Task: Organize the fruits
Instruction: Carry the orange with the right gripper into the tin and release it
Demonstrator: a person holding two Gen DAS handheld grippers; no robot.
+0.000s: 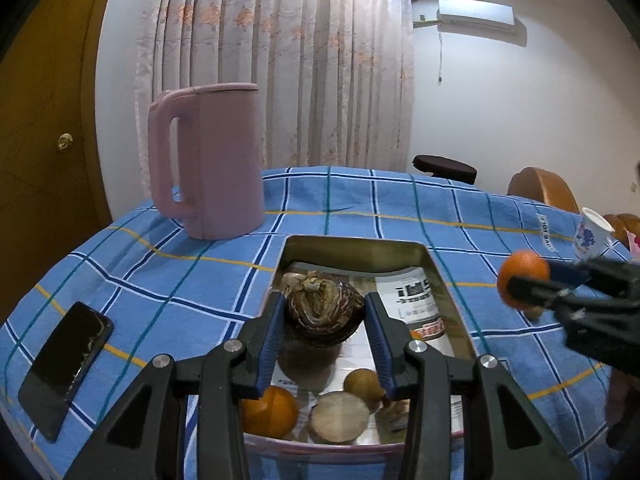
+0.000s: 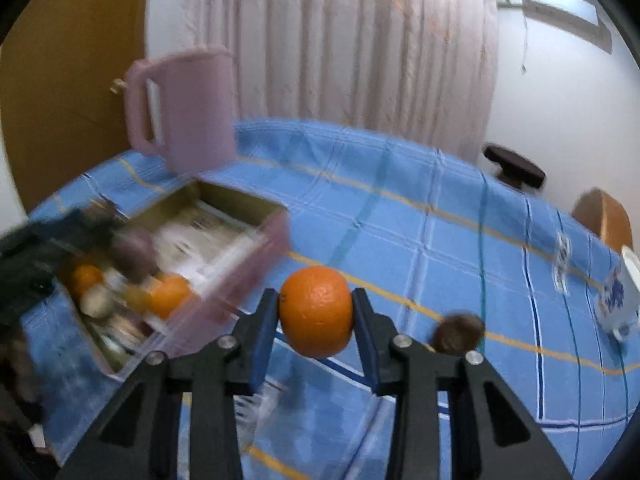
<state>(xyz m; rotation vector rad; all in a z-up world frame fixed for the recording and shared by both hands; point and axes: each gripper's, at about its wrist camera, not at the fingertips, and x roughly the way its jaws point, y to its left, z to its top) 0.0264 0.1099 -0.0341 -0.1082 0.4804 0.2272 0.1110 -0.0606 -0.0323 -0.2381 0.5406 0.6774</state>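
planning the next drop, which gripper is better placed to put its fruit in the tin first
Left. The left gripper holds the brown scaly fruit directly over the tin. The right gripper grips its orange above the cloth beside it.

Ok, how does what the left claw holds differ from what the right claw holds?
The left claw holds a brown, rough, scaly root; the right claw holds a smooth, bright orange. The root hangs over the tray; the orange is over the bare tablecloth, outside the tray. Both are clamped between blue pads, lifted.
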